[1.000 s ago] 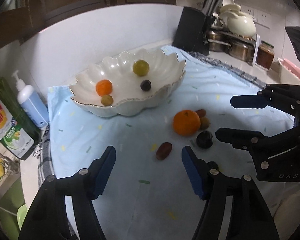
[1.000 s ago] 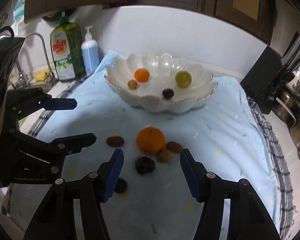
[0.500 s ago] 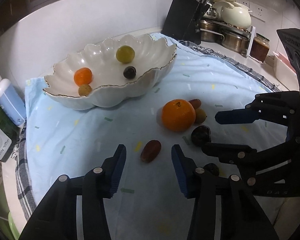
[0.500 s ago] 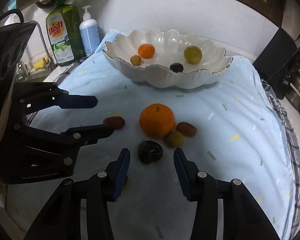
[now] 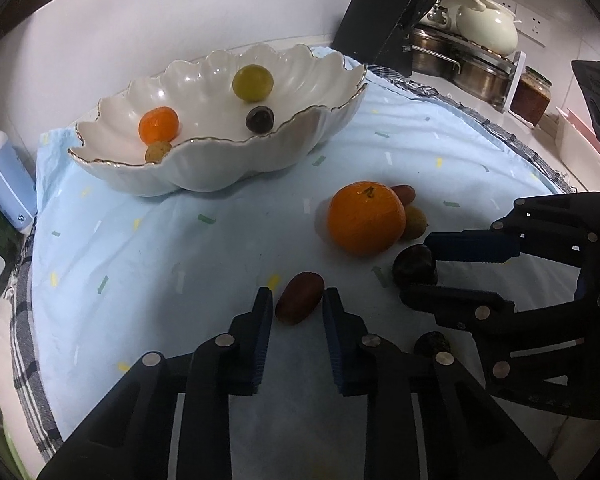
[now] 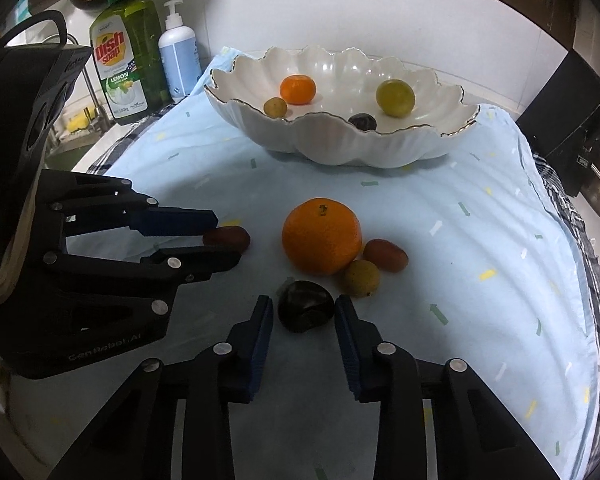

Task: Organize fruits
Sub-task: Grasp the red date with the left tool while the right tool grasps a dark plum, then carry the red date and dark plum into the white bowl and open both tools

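Note:
A white scalloped bowl (image 5: 204, 176) (image 6: 380, 144) holds a small orange, a green fruit, a dark fruit and a small tan one. On the blue cloth lie a big orange (image 5: 366, 216) (image 6: 321, 235), a red date (image 5: 300, 298) (image 6: 227, 237), a dark chestnut-like fruit (image 5: 415, 265) (image 6: 306, 311), a tan fruit (image 6: 362, 278) and another red date (image 6: 386, 255). My left gripper (image 5: 298, 300) is open with its jaws on either side of the red date. My right gripper (image 6: 304, 312) is open around the dark fruit.
A dish soap bottle (image 6: 126, 60) and a blue pump bottle (image 6: 180, 56) stand at the cloth's left, by a sink. A black knife block (image 5: 374, 38), pots and a jar (image 5: 534, 94) stand at the right. Another small dark fruit (image 5: 432, 342) lies near my left gripper.
Both grippers have moved forward and down to the cloth and narrowed, the left around the red date, the right around the dark fruit. The fruits have not moved.

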### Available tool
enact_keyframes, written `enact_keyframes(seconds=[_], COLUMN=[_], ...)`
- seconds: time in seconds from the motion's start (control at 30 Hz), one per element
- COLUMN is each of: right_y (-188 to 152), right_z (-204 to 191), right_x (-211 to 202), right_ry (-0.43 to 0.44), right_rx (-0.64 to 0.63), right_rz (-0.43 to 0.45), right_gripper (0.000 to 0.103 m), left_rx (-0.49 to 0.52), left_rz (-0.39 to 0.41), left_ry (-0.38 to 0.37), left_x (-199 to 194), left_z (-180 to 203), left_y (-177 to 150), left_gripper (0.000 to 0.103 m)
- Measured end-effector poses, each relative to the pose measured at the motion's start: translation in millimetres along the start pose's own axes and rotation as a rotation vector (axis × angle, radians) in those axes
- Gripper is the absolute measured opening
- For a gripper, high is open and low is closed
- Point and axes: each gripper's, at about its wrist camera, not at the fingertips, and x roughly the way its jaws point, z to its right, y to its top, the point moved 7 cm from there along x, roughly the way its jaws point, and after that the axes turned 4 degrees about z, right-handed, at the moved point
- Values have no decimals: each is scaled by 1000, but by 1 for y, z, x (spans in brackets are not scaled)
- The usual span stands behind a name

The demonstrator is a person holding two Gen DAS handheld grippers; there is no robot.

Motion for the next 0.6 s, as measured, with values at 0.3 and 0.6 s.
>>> enact_keyframes(seconds=[0.3, 0.6], right_y=[1, 9], right_z=[-3, 0], right_x=[-3, -18], right_ry=[7, 7], right_rx=[-10, -1], right_rz=[8, 49], right_gripper=[30, 30], left_rx=[17, -7], left_rz=[25, 73], left_ry=[15, 41], left_x=[-7, -27], left_z=[4, 3], left_y=[3, 15], left_gripper=[20, 20])
